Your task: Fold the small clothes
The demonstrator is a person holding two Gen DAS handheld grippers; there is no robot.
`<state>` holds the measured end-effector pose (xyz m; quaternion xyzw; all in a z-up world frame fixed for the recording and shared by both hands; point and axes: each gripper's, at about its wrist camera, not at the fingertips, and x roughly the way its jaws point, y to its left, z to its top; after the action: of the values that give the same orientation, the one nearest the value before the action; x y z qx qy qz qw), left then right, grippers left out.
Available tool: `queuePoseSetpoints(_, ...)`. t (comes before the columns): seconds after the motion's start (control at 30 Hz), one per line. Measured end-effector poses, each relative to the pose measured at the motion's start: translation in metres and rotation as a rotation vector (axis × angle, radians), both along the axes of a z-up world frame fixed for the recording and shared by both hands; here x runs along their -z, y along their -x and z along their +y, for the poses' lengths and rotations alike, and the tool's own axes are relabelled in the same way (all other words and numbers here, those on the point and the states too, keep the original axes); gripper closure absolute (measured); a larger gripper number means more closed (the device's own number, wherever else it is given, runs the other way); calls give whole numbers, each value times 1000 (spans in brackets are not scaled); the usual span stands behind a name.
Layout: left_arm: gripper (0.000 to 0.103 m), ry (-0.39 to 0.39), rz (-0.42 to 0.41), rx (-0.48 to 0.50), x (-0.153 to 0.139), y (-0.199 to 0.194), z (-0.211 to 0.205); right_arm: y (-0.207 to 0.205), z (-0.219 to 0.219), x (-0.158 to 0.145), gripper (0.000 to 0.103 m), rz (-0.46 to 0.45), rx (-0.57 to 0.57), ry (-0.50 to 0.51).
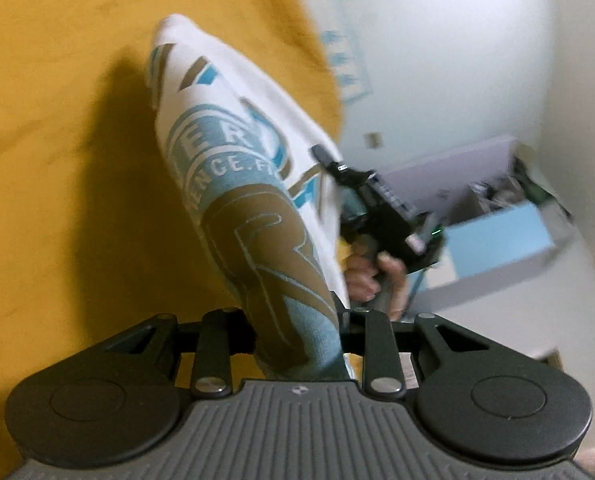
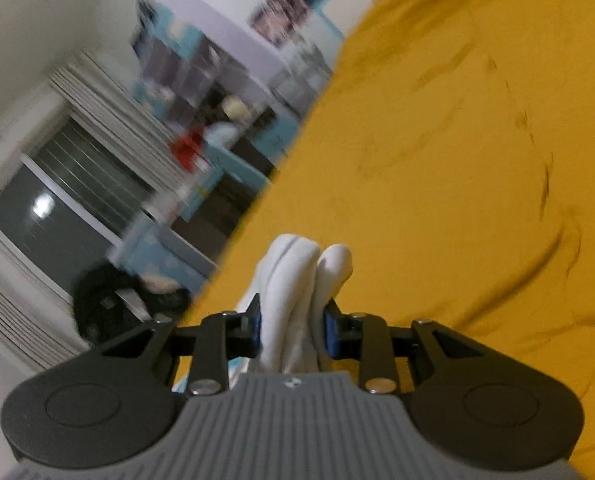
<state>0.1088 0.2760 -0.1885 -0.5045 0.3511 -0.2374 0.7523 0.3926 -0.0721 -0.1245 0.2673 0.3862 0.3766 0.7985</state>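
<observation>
**Small printed shirt held up over the yellow bed**

Closest in, the left gripper has its fingers pinched narrow on the printed cloth of the small shirt, white with blue and brown lettering. The shirt is stretched up off the yellow bedspread, throwing a shadow on it. The right gripper is clamped on bunched white folds of the same shirt. A hand grips its handle beside the shirt's far edge. Past the bed's edge stand blurred shelves and a window.
</observation>
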Motion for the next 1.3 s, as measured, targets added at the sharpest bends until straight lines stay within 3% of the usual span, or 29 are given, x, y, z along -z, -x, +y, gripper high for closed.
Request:
queuePoseSetpoints(0.07, 71, 5, 96, -15, 38, 1, -2, -8, 18, 29, 82, 48, -17, 100)
queuePoseSetpoints(0.13, 72, 4, 92, -20, 54, 2, -7, -14, 23, 56, 84, 59, -8, 207)
queuePoseSetpoints(0.23, 72, 7, 53, -15, 45, 0, -16, -22, 9, 86, 84, 141, 18, 117)
queuePoseSetpoints(0.3, 72, 1, 70, -2, 42, 1, -15, -21, 8, 83, 81, 125, 29, 113)
queuePoseSetpoints(0.4, 72, -38, 110, 17, 35, 12, -1, -12, 6, 62, 66, 48, 74, 209)
queuePoseSetpoints(0.5, 71, -104, 134, -24, 18, 37, 23, 16, -11, 29, 66, -29, 74, 204)
queuePoseSetpoints(0.63, 68, -214, 54, -127, -15, 60, 40, 80, -32, -10, 66, -112, -21, 100)
queuePoseSetpoints(0.7, 63, -205, 7, -120, -21, 63, 38, 120, -34, -18, 66, -143, -69, 70)
queuePoseSetpoints(0.83, 59, -189, -41, -45, -19, 41, -3, 175, -20, -6, 65, -142, -134, 53)
queuePoseSetpoints(0.97, 59, -272, -12, -11, -1, 21, -32, 193, -26, 28, 65, -66, -80, 90)
queuePoseSetpoints(1.03, 62, -328, 31, -9, 14, 19, -37, 192, -37, 47, 69, -14, -36, 100)
queuePoseSetpoints(1.1, 72, -289, 58, -36, 31, 21, -33, 193, -49, 63, 77, 25, -22, 60)
queuePoseSetpoints(1.17, 93, -267, 64, -56, 45, 29, -18, 191, -61, 71, 83, 60, -13, 16)
queuePoseSetpoints(1.23, 95, -261, 62, -62, 48, 30, -14, 189, -66, 76, 91, 95, -1, -7)
queuePoseSetpoints(1.3, 95, -270, 54, -59, 45, 28, -18, 188, -68, 76, 91, 116, 4, -19)
